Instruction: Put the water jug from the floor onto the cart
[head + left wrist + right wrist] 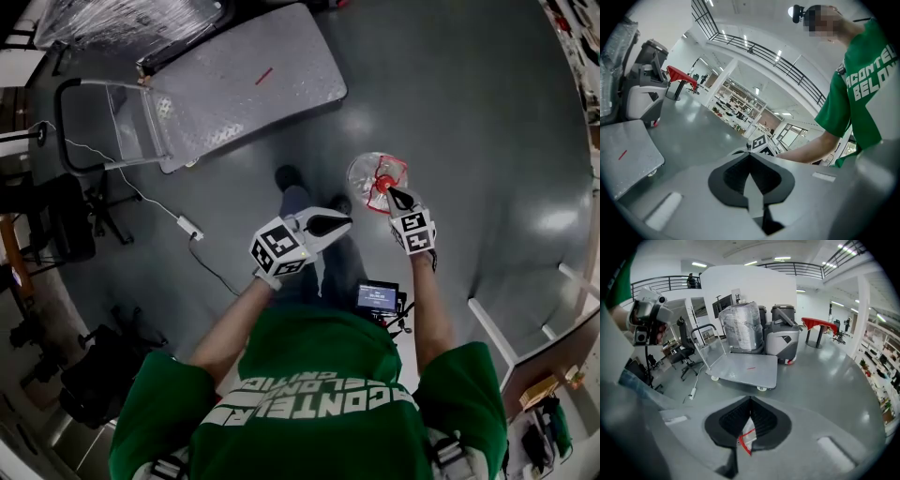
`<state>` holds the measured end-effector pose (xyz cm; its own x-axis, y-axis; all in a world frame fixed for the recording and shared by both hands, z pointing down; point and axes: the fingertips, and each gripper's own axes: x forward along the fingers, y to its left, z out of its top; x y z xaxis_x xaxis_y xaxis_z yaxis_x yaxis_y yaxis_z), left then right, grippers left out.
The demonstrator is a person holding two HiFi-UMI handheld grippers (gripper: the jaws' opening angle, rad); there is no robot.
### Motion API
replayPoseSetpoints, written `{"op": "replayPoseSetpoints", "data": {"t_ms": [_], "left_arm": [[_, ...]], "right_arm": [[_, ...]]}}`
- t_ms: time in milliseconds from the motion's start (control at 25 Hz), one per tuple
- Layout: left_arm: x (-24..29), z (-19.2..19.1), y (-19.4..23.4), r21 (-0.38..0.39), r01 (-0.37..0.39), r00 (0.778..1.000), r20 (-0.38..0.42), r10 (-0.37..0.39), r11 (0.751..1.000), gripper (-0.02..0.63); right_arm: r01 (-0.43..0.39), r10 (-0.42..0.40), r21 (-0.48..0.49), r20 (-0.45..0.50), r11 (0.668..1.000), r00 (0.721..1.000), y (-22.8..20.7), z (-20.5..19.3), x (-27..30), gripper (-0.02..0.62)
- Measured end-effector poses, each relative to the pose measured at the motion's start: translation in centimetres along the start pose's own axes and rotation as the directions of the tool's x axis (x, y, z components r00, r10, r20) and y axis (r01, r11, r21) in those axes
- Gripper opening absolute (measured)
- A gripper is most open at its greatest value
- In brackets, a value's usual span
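The water jug (373, 176) is clear with a red cap and sits right in front of the person's feet; I cannot tell if it rests on the floor. My right gripper (397, 196) points steeply down over its red top and is shut on it. In the right gripper view a bit of clear plastic with a red band (746, 437) is pinched between the pads. My left gripper (336, 224) hovers to the jug's left, shut and empty, its tips meeting (750, 155). The grey flat cart (246, 82) stands further off, with its push handle (67, 127) at the left end.
A shrink-wrapped pallet (740, 327) and a grey floor machine (784, 340) stand behind the cart (745, 369). A power strip on a white cable (188, 227) lies on the floor at left, near black office chairs (58, 225). White frame legs (506, 339) are at the right.
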<state>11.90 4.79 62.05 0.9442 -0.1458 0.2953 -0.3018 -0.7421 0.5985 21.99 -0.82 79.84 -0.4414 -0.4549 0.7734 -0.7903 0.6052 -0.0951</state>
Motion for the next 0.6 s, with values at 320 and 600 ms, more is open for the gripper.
{"op": "replayPoseSetpoints", "data": {"t_ms": [320,600], "left_arm": [[0.8,-1.7,2.2,-0.032,0.0,1.0,-0.013,0.0,0.999,0.011],[4.0,-3.1,3.8,-0.033,0.05,0.998,-0.048,-0.051,0.998,0.011]], "right_arm": [[-0.072,0.059,-0.139,-0.093,0.988,0.994,-3.1,-2.4,-0.4,-0.006],[-0.207,0.175,-0.178,-0.182,0.962,0.968,-4.5,-7.0,4.4,-0.006]]}}
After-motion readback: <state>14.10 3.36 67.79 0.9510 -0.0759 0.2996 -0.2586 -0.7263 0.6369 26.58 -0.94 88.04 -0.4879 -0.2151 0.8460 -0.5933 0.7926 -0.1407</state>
